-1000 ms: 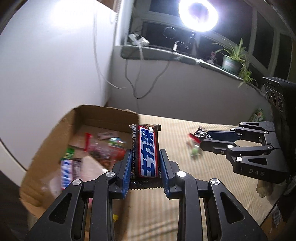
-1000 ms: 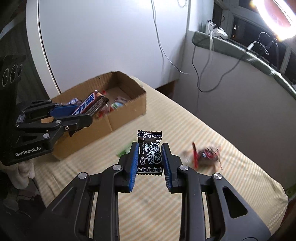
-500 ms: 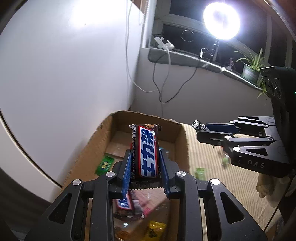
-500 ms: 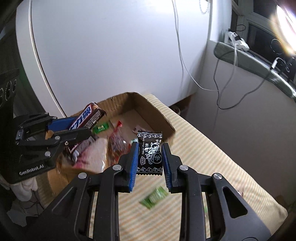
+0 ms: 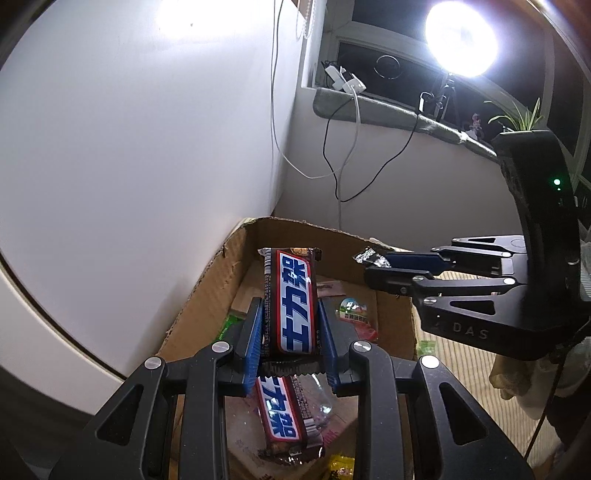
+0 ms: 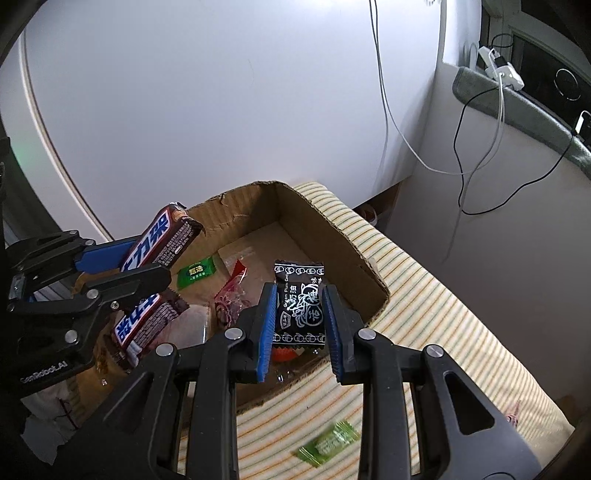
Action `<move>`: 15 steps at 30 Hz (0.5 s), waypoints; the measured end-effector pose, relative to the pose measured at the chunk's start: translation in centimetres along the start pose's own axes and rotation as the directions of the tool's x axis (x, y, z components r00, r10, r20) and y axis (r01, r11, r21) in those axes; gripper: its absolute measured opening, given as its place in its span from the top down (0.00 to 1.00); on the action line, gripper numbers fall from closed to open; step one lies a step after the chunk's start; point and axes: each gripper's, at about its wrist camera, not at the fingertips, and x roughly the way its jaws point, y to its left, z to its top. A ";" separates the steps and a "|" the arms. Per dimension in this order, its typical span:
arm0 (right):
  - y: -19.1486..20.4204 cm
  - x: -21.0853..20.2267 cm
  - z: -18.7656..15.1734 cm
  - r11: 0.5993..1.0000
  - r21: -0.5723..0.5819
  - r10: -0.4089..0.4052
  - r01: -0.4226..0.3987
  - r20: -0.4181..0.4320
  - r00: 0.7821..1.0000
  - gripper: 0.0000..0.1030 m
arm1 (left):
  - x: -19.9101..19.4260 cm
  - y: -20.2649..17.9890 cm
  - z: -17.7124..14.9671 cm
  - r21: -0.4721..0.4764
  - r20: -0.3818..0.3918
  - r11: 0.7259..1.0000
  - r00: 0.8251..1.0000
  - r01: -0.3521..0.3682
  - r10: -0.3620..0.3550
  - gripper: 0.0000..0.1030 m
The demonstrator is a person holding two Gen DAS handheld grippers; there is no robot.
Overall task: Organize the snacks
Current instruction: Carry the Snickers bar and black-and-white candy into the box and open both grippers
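My left gripper (image 5: 291, 332) is shut on a brown, blue and white chocolate bar (image 5: 291, 302) and holds it above the open cardboard box (image 5: 210, 291). It shows at the left of the right wrist view (image 6: 122, 273), with its bar (image 6: 159, 240). My right gripper (image 6: 299, 314) is shut on a black candy packet (image 6: 299, 306) over the box's near side (image 6: 369, 273). It also shows in the left wrist view (image 5: 373, 266). A second chocolate bar (image 5: 284, 417) lies in the box.
The box holds a green packet (image 6: 195, 272), a red wrapped candy (image 6: 231, 295) and other snacks. A green candy (image 6: 328, 441) lies on the striped tablecloth (image 6: 443, 332). A white wall, hanging cables and a bright lamp (image 5: 460, 35) stand behind.
Both grippers have moved left with their snacks, from over the striped cloth to above the box. The box now lies under both of them.
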 end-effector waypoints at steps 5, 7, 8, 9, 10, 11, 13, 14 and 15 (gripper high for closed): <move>0.0 1.0 0.1 1.000 0.001 0.005 -0.005 -0.010 1.000 0.75 | 0.4 -0.1 0.0 -0.003 -0.007 1.000 1.000 -0.002 0.002 0.74; 0.1 1.1 0.1 1.000 0.000 0.005 -0.005 -0.011 1.000 0.75 | 0.6 -0.1 0.0 -0.002 -0.009 1.000 1.000 -0.004 0.004 0.74; 0.1 1.3 0.2 1.000 -0.002 0.007 -0.007 -0.013 1.000 0.75 | 0.6 -0.1 0.0 -0.002 -0.010 1.000 1.000 -0.005 0.005 0.74; 0.1 1.3 0.2 1.000 -0.004 0.009 -0.009 -0.013 1.000 0.75 | 0.6 0.0 0.0 -0.003 -0.009 1.000 1.000 -0.006 0.006 0.74; 0.1 1.4 0.2 1.000 -0.005 0.009 -0.009 -0.014 1.000 0.75 | 0.5 0.0 0.0 -0.005 -0.009 1.000 1.000 -0.008 0.008 0.73; 0.2 1.4 0.2 1.000 -0.007 0.010 -0.010 -0.015 1.000 0.75 | 0.4 0.0 -0.1 -0.007 -0.007 1.000 1.000 -0.009 0.009 0.73; 0.2 1.4 0.2 1.000 -0.007 0.009 -0.009 -0.013 1.000 0.75 | 0.4 0.0 0.0 -0.008 -0.005 1.000 1.000 -0.011 0.011 0.73; 0.2 1.4 0.2 1.000 -0.006 0.006 -0.007 -0.011 1.000 0.75 | 0.3 0.0 0.0 -0.007 -0.003 1.000 1.000 -0.013 0.013 0.73; 0.2 1.4 0.2 1.000 -0.005 0.007 -0.007 -0.012 1.000 0.75 | 0.3 0.0 0.0 -0.005 -0.002 1.000 1.000 -0.015 0.015 0.73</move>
